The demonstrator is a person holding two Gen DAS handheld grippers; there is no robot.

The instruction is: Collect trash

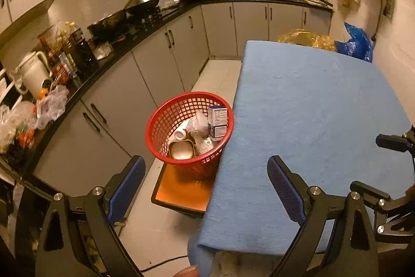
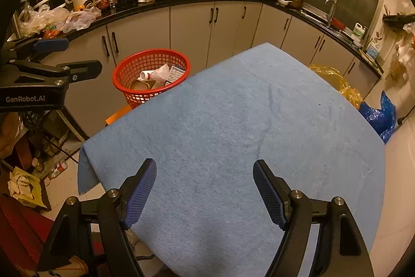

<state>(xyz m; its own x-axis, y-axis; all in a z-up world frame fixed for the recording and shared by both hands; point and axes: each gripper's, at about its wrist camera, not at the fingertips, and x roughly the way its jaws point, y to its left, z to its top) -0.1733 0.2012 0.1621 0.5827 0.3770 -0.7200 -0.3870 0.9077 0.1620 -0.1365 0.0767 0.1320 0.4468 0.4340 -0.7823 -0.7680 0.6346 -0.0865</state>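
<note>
Both jaws stand wide and empty: your left hand-held gripper [image 1: 206, 188] hangs over the near left edge of the desk [image 1: 311, 100], your right hand-held gripper [image 2: 205, 188] over the middle of its near end. Nothing shows on the blue cloth in either view. The trash sits in the red basket [image 1: 155, 126], off the desk's left edge on an orange stool [image 1: 179, 191]: a box [image 1: 217, 122] upright at the basket's 3 o'clock, a white bottle [image 1: 181, 131] lying with its neck toward 7, a tin [image 1: 181, 149] at 6, crumpled plastic [image 1: 198, 121] between them. From your left gripper the basket lies at 11 o'clock, near; from your right, at 10 and well apart. Left is nearer. I'd judge the collecting about done.
</note>
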